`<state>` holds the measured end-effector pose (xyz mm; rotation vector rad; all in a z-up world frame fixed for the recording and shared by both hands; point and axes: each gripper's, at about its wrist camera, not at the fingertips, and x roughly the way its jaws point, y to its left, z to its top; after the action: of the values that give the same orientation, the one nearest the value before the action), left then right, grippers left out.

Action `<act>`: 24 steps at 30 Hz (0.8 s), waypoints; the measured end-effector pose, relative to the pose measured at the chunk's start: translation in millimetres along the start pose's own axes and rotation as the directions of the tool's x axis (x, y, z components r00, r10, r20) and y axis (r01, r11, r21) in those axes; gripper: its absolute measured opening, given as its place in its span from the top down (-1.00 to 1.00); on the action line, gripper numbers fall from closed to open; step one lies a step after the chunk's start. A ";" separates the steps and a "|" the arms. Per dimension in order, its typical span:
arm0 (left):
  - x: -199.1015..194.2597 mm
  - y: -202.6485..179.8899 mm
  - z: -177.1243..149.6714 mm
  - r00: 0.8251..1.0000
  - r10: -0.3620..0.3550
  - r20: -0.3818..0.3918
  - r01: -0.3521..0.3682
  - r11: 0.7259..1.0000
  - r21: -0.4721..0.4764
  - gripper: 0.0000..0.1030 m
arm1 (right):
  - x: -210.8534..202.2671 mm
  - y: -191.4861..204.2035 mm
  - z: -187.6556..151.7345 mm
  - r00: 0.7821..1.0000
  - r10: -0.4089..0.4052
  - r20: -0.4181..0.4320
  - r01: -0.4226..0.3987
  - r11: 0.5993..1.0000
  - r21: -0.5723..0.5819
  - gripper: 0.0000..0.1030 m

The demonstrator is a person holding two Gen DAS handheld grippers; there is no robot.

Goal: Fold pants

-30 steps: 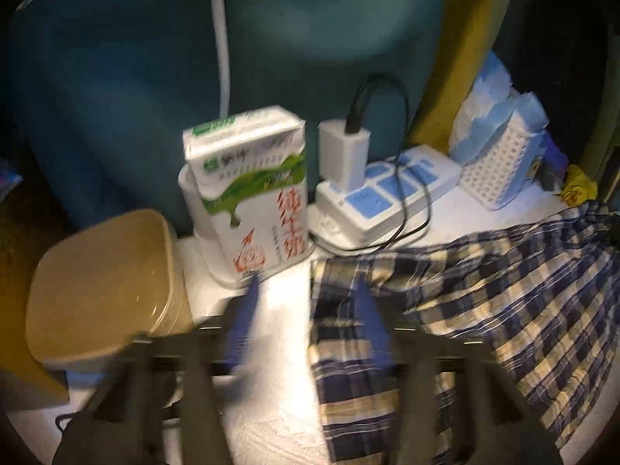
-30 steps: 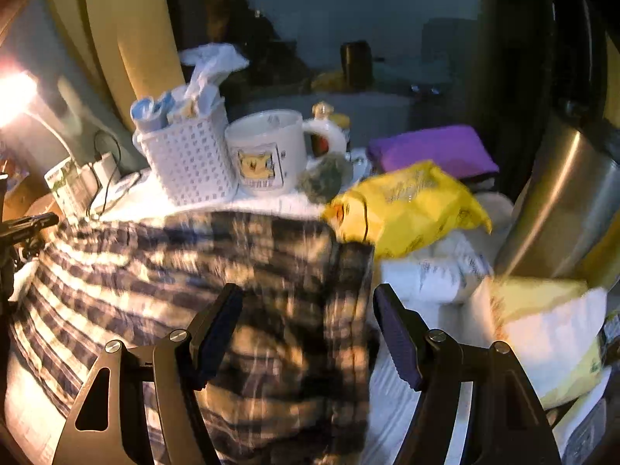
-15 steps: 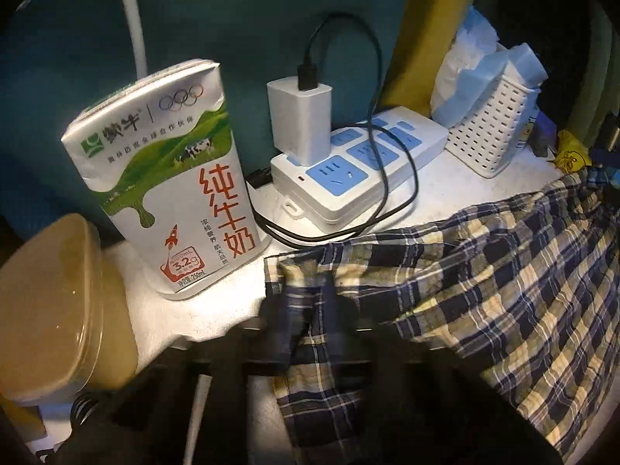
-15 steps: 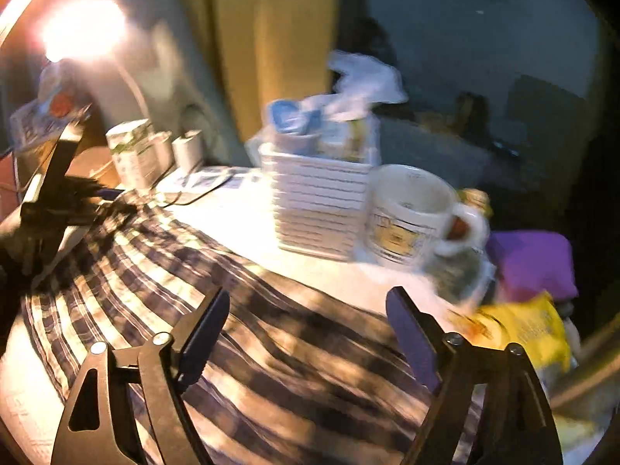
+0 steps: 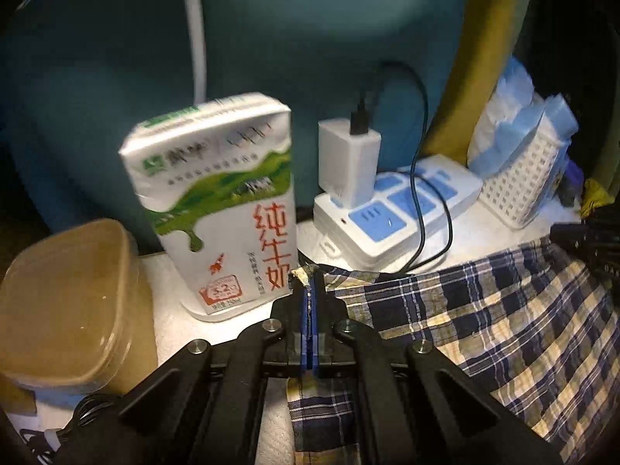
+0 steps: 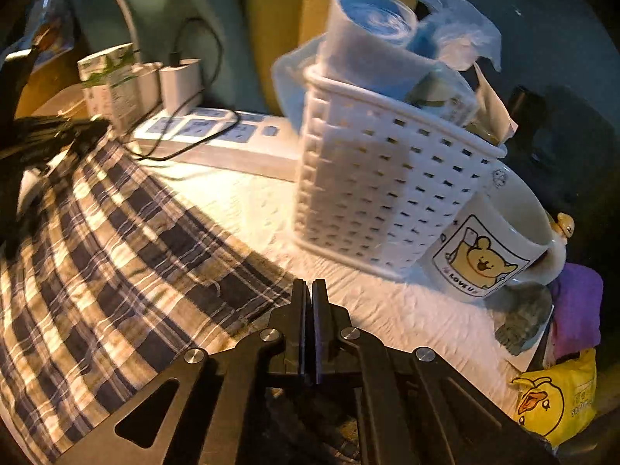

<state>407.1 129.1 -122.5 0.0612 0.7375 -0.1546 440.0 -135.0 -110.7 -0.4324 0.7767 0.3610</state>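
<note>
left gripper (image 5: 309, 290) pinched pants (image 5: 484, 317) corner beside milk carton (image 5: 217, 201) | right gripper (image 6: 309, 302) clamped together, apparently on pants edge, farther from carton

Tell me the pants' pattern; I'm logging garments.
The pants are plaid: navy, cream-yellow and white checks, clearest in the left wrist view.

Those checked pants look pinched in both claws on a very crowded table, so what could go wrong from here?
1. The left claw grips a pants corner right beside the milk carton; lifting could tip it.
2. The charger cable loops down to the cloth's edge and might snag.
3. The right claw seems to hold the cloth close to the white basket and mug; a swing might knock them.
</note>
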 end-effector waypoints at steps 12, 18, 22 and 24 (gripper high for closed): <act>-72.0 23.5 4.0 1.000 0.019 0.006 -0.018 0.997 -0.069 -0.19 | -33.7 -10.2 -6.0 0.998 -0.029 0.047 0.024 0.993 0.112 0.46; -103.1 -28.2 -21.7 0.993 -0.120 -0.019 0.120 0.993 -0.012 -0.20 | -75.1 24.2 -15.3 0.986 0.106 0.128 -0.119 0.987 0.107 -0.89; -104.6 -73.2 -58.0 0.979 -0.183 -0.095 0.185 0.983 0.012 -0.20 | -93.7 70.4 -29.8 0.973 0.193 0.126 -0.199 0.979 0.035 -0.89; -106.7 -87.0 -77.9 0.977 -0.167 -0.136 0.173 0.984 0.034 -0.20 | -99.2 89.9 -37.6 0.969 0.220 0.115 -0.221 0.975 0.002 -0.89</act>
<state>263.5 64.4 -108.3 0.0518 0.8720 -0.3334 310.6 -92.2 -83.1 -0.3086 0.7171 0.5827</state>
